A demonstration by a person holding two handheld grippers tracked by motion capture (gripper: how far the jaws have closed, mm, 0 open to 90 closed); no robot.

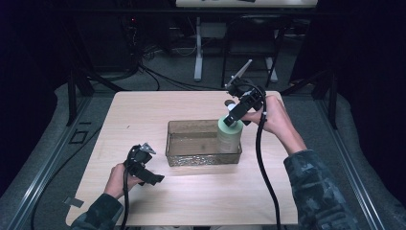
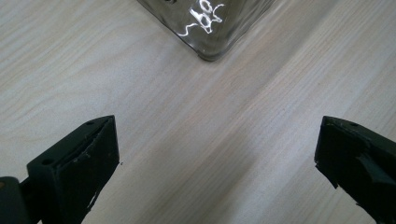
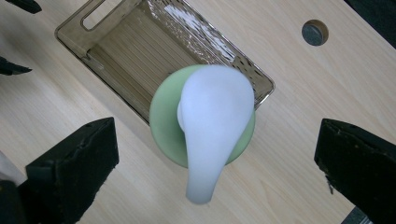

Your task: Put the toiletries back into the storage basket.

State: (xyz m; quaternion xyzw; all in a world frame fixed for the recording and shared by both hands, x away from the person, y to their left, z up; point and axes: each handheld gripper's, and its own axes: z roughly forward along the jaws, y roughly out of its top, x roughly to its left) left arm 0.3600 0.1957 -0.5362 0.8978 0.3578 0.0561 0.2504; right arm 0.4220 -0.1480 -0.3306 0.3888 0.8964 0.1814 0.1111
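From the high view, there's a light wooden tabletop with a clear smoky plastic bin sitting roughly in the middle. A pale green pump bottle stands upright inside the bin, tucked into its right end. The right claw hangs just above the bottle's white pump head, pointing down at it, with a hand wrapped around the tool and a cable trailing off toward the near edge. The left claw is down near the front left of the tabletop, just off the bin's near left corner, not holding anything.

Left gripper view: both black jaws stand wide apart at the bottom corners with nothing but bare wood grain between them, so that claw is spread open and empty. A rounded corner of the bin pokes in at the top, a bit ahead of the jaws and not touching them.

Right gripper view: looking straight down on the bottle, you see the green round top with the white pump head on it, spout pointing toward the bottom of the frame. The bottle sits in the bin's near corner. The right claw has its jaws spread wide either side of the pump, clear of it, not touching, so it's open and gripping nothing.
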